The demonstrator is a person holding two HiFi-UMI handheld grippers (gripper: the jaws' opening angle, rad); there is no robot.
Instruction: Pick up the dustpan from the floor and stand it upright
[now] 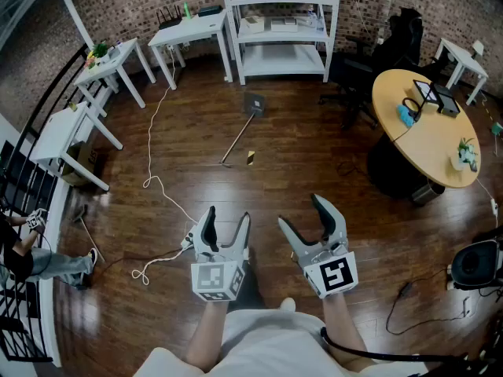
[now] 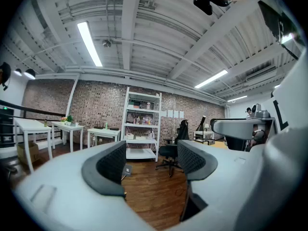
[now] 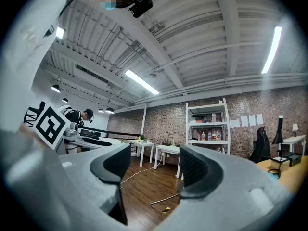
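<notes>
The dustpan point(image 1: 240, 132) lies flat on the dark wood floor in the middle of the room, its grey pan toward the shelf and its long handle pointing back at me. A small yellow scrap point(image 1: 251, 157) lies beside the handle's end. My left gripper point(image 1: 228, 220) and right gripper point(image 1: 305, 214) are held side by side close to my body, well short of the dustpan, both open with nothing between the jaws. In the left gripper view the left gripper point(image 2: 151, 162) frames the pan point(image 2: 127, 170) far off. In the right gripper view the right gripper point(image 3: 154, 170) frames the handle point(image 3: 166, 198).
A white cable point(image 1: 157, 183) snakes over the floor to the left. White shelving point(image 1: 283, 22) stands at the back, white tables point(image 1: 71, 132) along the left, and a round wooden table point(image 1: 428, 124) with an office chair point(image 1: 393, 53) on the right. A person point(image 1: 31, 258) stands far left.
</notes>
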